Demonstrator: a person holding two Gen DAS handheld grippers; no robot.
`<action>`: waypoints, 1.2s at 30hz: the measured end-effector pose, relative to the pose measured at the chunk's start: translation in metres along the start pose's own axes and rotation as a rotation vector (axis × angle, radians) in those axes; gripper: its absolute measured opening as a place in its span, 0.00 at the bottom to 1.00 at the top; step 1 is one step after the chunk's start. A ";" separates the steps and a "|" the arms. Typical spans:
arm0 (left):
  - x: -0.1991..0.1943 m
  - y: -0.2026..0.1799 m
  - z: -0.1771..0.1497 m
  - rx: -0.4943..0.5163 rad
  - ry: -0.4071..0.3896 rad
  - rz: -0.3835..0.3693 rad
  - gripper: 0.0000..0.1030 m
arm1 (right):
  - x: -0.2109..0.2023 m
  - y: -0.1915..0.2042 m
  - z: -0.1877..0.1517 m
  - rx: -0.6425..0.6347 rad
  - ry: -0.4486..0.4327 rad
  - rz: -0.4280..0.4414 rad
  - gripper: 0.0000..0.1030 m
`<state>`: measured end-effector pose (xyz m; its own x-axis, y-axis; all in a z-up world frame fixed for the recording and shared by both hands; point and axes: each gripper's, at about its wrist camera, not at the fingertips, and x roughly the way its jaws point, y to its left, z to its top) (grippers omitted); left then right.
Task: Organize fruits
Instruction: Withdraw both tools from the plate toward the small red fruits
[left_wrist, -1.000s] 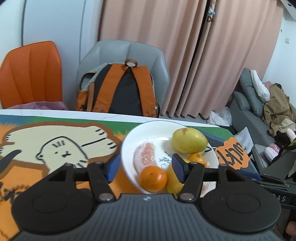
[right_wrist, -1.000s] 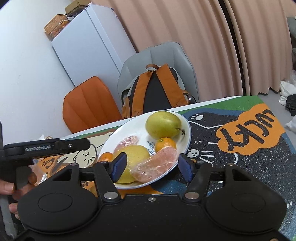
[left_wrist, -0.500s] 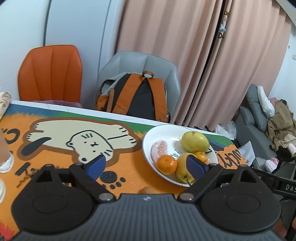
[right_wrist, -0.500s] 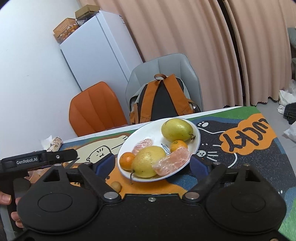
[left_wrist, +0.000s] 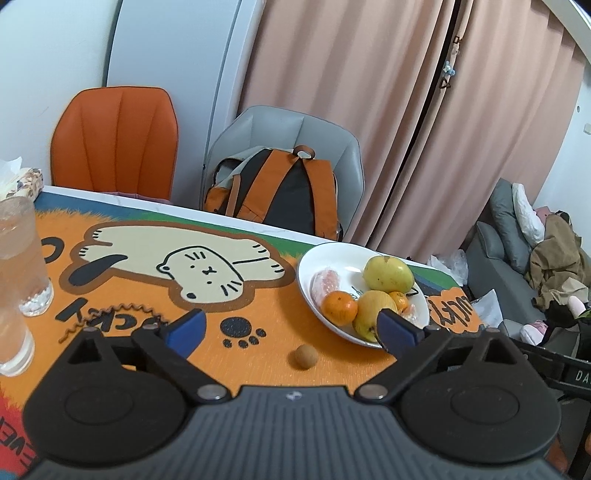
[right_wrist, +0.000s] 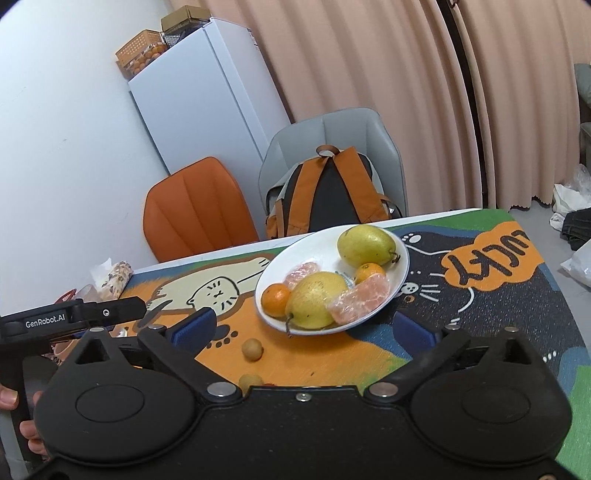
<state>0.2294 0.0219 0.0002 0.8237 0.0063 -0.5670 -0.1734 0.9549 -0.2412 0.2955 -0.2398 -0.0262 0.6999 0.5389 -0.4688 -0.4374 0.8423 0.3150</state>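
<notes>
Left wrist view shows the white plate (left_wrist: 306, 280) on the bench already gathering two pears, two mandarins and wrapped pomelo segments, likely because it is the collecting spot, while one small round longan (left_wrist: 306, 356) lies loose just beside its near rim. It sits between the left gripper (left_wrist: 291, 330) fingers' line, untouched, jaws opening wide with nothing held. In the right wrist view the right gripper (right_wrist: 306, 328) is likewise opening, empty; two longans (right_wrist: 252, 349) lie between its fingers.

Glossy white plate (right_wrist: 400, 271), matt mat (left_wrist: 147, 306)
</notes>
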 end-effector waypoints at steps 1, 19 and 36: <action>-0.002 0.001 -0.001 -0.001 -0.001 0.000 0.95 | -0.001 0.001 -0.001 0.000 0.001 -0.001 1.00; -0.023 0.019 -0.017 -0.012 0.009 0.000 0.96 | -0.010 0.023 -0.015 -0.026 0.034 0.003 1.00; -0.024 0.043 -0.030 0.009 0.030 -0.002 0.96 | 0.001 0.027 -0.032 0.001 0.068 0.018 1.00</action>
<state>0.1863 0.0539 -0.0205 0.8076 -0.0046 -0.5897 -0.1663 0.9576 -0.2353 0.2667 -0.2155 -0.0444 0.6521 0.5537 -0.5179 -0.4488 0.8325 0.3248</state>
